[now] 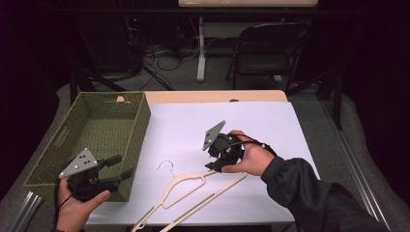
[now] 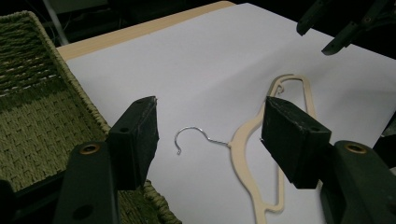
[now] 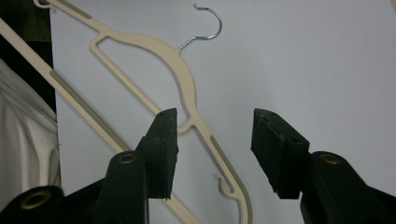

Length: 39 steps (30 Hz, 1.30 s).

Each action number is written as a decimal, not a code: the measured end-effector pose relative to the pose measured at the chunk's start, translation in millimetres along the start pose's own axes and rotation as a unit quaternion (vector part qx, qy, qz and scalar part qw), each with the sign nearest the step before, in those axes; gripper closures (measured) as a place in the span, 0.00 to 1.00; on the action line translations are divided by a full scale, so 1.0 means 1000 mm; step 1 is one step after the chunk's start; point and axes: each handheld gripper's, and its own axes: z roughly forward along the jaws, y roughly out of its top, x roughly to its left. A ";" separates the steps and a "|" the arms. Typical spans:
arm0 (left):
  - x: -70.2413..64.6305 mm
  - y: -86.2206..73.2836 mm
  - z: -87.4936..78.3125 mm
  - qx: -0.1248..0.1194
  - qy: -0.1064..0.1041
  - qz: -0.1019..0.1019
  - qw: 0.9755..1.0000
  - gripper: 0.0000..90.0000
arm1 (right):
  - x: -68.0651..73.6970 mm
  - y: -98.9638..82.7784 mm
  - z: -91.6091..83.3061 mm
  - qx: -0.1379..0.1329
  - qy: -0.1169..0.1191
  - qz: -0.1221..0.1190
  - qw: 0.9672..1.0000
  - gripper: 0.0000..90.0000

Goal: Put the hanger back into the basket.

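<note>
- A cream hanger with a metal hook is lying flat on a white sheet that is covering most of the bench; its hook is pointing toward the basket.
- The green woven basket is sitting at the left edge of the sheet, just beside the hanger's hook end, and nothing is showing inside it.
- The left gripper is hovering over the near corner of the basket, held in the person's left hand. Its 2 jaws are standing wide apart with nothing between them.
- In the left gripper view the left gripper is looking across the sheet at the hanger, with the hook showing in the gap between the jaws and the basket lying off to one side.
- The right gripper is tilting down over the hanger's shoulder on the side away from the basket, held in the person's right hand, which is wearing a black sleeve.
- In the right gripper view the right gripper is spread wide and holding nothing; the hanger is running between its jaws, but whether a jaw is touching it is not clear.
- A folding chair is standing on the floor beyond the far edge of the bench.
</note>
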 end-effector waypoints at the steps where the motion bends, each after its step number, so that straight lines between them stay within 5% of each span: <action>1: 0.000 0.000 -0.001 0.000 0.000 0.000 1.000 0.40 | 0.000 0.001 0.002 0.003 0.001 -0.003 1.000 0.56; 17: 0.002 -0.001 0.000 0.004 -0.001 -0.003 1.000 0.40 | 0.011 0.018 0.050 0.056 0.045 -0.030 0.997 0.59; 39: 0.002 -0.002 0.002 0.007 0.000 -0.003 1.000 0.40 | 0.032 0.025 0.111 0.131 0.085 -0.075 0.985 0.63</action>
